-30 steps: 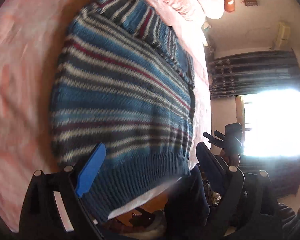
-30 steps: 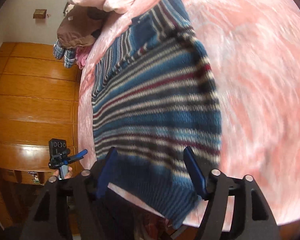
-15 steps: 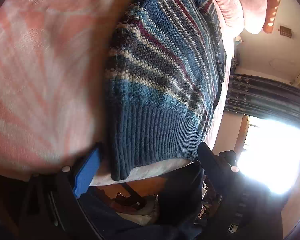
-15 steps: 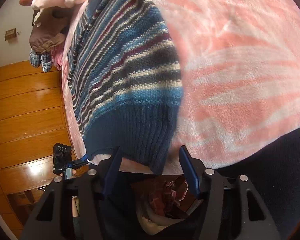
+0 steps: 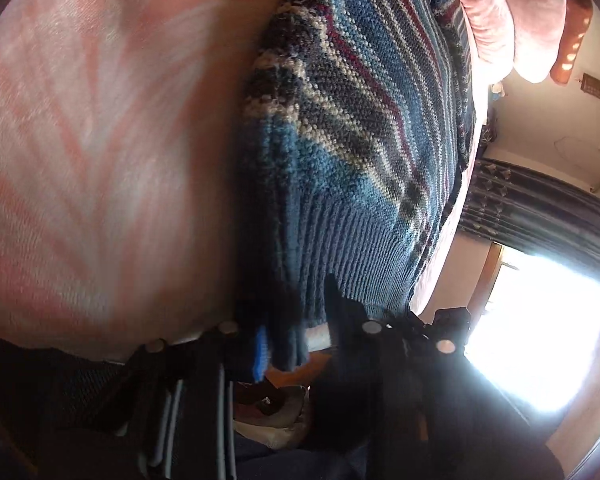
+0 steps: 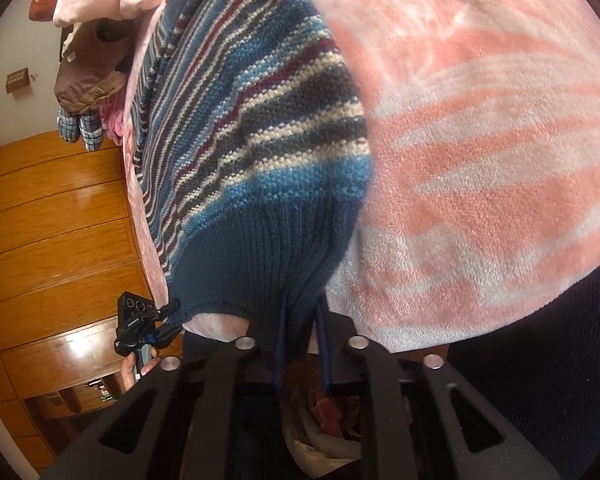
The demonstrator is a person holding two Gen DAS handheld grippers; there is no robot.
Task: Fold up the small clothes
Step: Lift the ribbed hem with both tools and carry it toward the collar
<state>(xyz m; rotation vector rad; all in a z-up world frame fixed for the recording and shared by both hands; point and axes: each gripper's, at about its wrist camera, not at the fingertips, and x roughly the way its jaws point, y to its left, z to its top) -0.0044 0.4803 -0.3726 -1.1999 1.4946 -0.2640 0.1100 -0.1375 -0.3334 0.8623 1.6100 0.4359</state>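
A striped knit sweater point(image 5: 364, 128) in blue, grey, cream and maroon lies on the pink blanket point(image 5: 92, 128), its dark ribbed hem at the bed's near edge. My left gripper point(image 5: 292, 340) is shut on one corner of that hem. In the right wrist view the same sweater point(image 6: 260, 128) fills the middle, and my right gripper point(image 6: 300, 344) is shut on the other hem corner. The left gripper point(image 6: 156, 326) also shows there at the far hem corner, held by a hand point(image 6: 134, 372).
The pink blanket point(image 6: 480, 140) covers the bed. Pink pillows point(image 5: 508, 20) and a pile of other clothes point(image 6: 88, 80) sit at the head end. Wooden panels point(image 6: 52, 240) stand on one side, a bright window point(image 5: 540, 332) and dark curtain point(image 5: 540, 208) on the other.
Both grippers moved down to the sweater's hem at the bed edge and went from open to shut on its two corners.
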